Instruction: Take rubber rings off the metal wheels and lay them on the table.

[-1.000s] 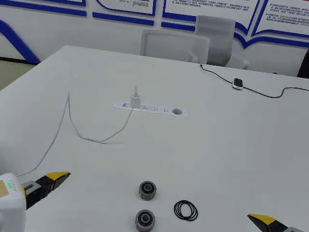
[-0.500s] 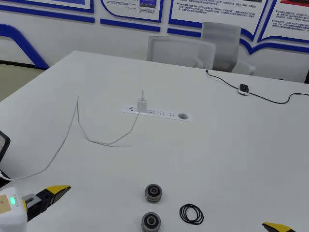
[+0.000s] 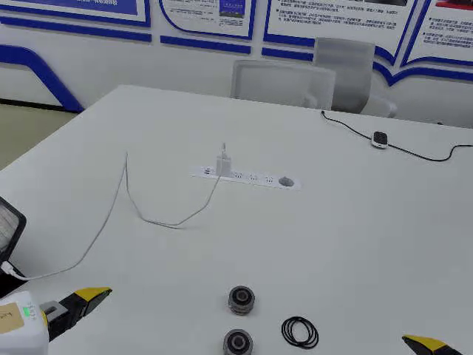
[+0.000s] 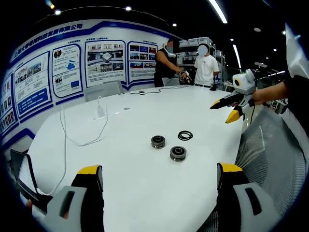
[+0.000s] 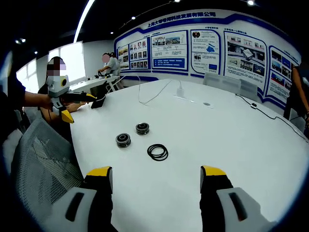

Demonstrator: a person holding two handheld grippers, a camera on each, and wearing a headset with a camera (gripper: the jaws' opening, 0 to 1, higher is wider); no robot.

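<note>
Two round, dark metal wheels [image 3: 242, 299] and thin black rubber rings [image 3: 300, 332], looped flat beside them, are seen on a smooth white table [image 3: 347, 237]. They are flanked, well apart, by the left gripper [image 4: 159, 169] and the right gripper [image 5: 156, 171], whose yellow-tipped jaws are held wide apart.

White table [image 3: 355, 237], two wheels [image 3: 241, 299], rings [image 3: 299, 332] (black)

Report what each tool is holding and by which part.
Nothing is held. The left tool and right tool are open and empty, clear of the round metal wheels and black rubber rings.
</note>
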